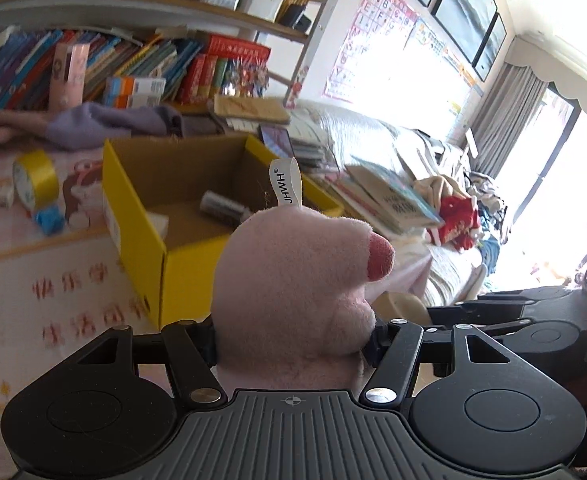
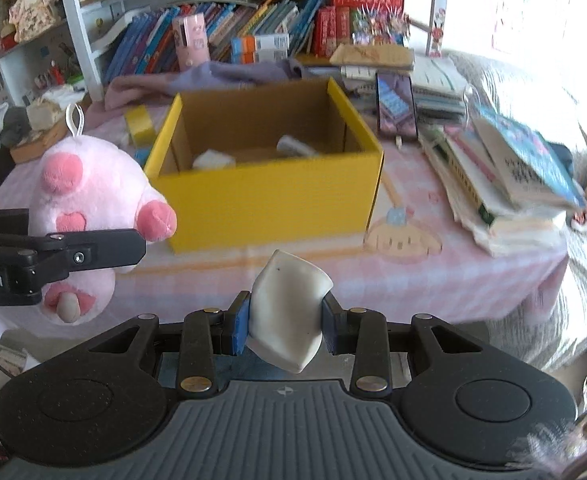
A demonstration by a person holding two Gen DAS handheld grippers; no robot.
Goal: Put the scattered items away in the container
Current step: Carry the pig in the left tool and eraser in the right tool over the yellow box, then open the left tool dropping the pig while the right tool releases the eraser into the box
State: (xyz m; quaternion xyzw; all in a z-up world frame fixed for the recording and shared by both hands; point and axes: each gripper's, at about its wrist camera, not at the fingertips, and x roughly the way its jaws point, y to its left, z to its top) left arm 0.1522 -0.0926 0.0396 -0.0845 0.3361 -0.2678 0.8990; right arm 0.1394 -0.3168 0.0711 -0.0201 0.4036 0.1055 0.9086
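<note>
My left gripper (image 1: 293, 340) is shut on a pink plush toy (image 1: 289, 280) and holds it in the air in front of the yellow cardboard box (image 1: 141, 240). The same toy (image 2: 89, 200) and left gripper (image 2: 93, 254) show at the left of the right wrist view. My right gripper (image 2: 285, 320) is shut on a white soft pouch-like object (image 2: 289, 312), in front of and below the yellow box (image 2: 269, 196). The box holds a white item (image 2: 211, 160) and a grey tube-like item (image 2: 293, 146).
A yellow tape roll (image 1: 35, 178) and a blue item (image 1: 49, 218) lie left of the box on the pink table cover (image 2: 433, 272). Stacked books (image 2: 513, 184) and a phone (image 2: 395, 106) lie to the right. A bookshelf (image 2: 233, 32) and purple cloth (image 2: 221, 74) stand behind.
</note>
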